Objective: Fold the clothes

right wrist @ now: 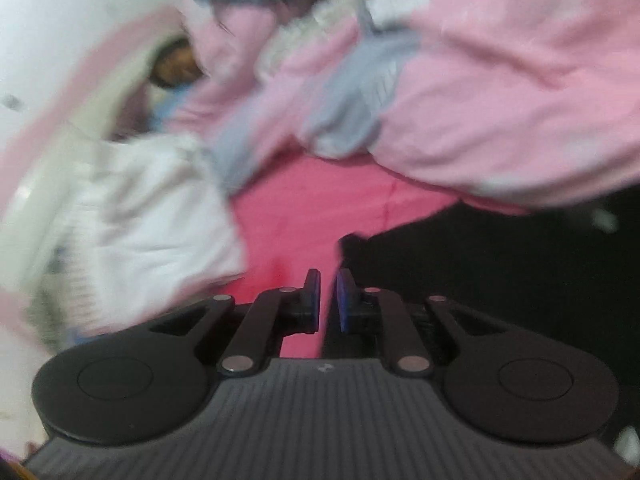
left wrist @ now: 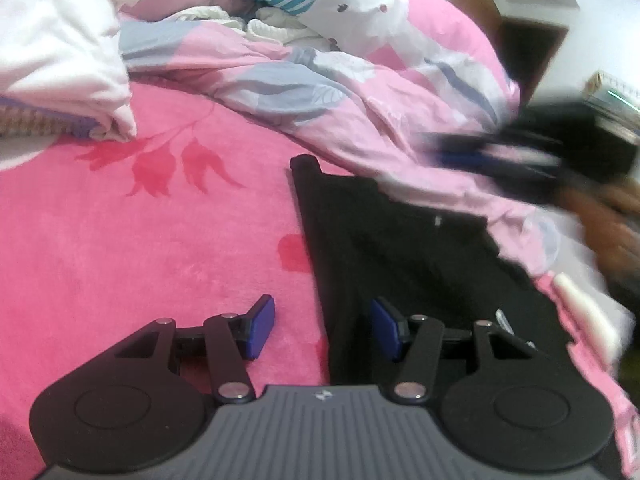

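**Black garment half laid out, both tools empty**

Black cloth, a dark garment [left wrist: 400, 256], lies flat on the pink fleece blanket [left wrist: 120, 248], running from the centre of the left wrist view down to its lower right. Its upper left corner ends in a small rolled tip, and its right edge is tucked under the rumpled pink and grey quilt [left wrist: 320, 92]. In the right wrist view the same garment [right wrist: 480, 264] fills the right side below the quilt [right wrist: 480, 92].

The left gripper [left wrist: 322, 328] stands released, its blue pads wide apart and straddling the garment's left edge: one pad over pink blanket, the other over black cloth, nothing pinched. The right gripper [right wrist: 328, 300] shows a narrow gap between its pads with only blanket and the garment's edge behind it; it grasps nothing. That view is heavily blurred, and in the left wrist view the right gripper [left wrist: 492, 156] is a dark smear at middle right.

Risks, as I judge them:
- A grab made while the picture is this smeared could miss the thin edge or snatch fleece along with it.
- The quilt lying over the right edge may drag with any fold and pull the garment askew.
- The left pads could catch a single layer, so the fold comes up crooked.
- White clothing [left wrist: 60, 60] at upper left sits clear, but a wide fold could sweep toward it.
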{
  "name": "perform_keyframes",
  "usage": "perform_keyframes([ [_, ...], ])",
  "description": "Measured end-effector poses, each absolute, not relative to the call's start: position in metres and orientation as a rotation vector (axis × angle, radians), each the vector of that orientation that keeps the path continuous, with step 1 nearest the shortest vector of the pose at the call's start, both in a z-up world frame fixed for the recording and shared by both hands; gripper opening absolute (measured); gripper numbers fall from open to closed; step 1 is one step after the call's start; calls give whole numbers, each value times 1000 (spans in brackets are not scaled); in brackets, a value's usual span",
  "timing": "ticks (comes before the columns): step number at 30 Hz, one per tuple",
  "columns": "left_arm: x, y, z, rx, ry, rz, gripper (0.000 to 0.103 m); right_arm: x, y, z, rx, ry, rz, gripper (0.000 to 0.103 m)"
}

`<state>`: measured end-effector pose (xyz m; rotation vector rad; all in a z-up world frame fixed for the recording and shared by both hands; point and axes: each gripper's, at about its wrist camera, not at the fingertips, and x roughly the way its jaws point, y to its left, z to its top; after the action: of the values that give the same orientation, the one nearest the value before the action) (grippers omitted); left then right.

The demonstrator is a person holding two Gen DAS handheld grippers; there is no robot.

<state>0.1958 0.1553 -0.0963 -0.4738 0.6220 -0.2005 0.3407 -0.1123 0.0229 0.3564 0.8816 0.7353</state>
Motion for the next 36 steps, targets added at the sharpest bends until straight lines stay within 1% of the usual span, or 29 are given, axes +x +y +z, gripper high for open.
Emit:
perform_keyframes([
  [2,191,156,-89,-462,622,-180,61,296,-153,52,386,850,753,13],
  [3,187,156,-83,-440,618,-164,63,269,-174,66,386,839,754,17],
  [4,181,155,-76,-418,613,-151,63,243,-196,80,385,829,755,19],
  [6,167,153,-60,-376,600,-152,63,192,-229,90,421,834,765,24],
  [9,139,144,-38,-306,584,-184,66,135,-248,61,558,906,795,25],
  [12,108,132,-22,-233,593,-203,67,102,-238,0,673,980,791,26],
  [15,77,132,-9,-206,623,-194,67,92,-213,-67,738,1048,717,26],
  [18,47,145,3,-202,634,-154,67,83,-190,-104,764,1060,706,25],
  [20,28,157,11,-202,634,-120,67,64,-169,-103,746,1027,820,25],
  [22,12,169,16,-203,625,-87,68,42,-143,-98,685,1039,952,25],
  [25,-4,182,16,-216,631,-42,68,6,-110,-90,448,1068,1085,25],
  [28,-10,188,9,-229,653,-19,68,-21,-100,-76,285,1026,1198,25],
  [30,-12,189,4,-235,669,-15,68,-21,-110,-67,292,973,1198,25],
  [33,-12,186,-2,-233,683,-15,68,0,-134,-57,383,892,1089,25],
  [36,-11,174,-4,-207,679,-38,68,16,-137,-67,388,891,979,25],
])
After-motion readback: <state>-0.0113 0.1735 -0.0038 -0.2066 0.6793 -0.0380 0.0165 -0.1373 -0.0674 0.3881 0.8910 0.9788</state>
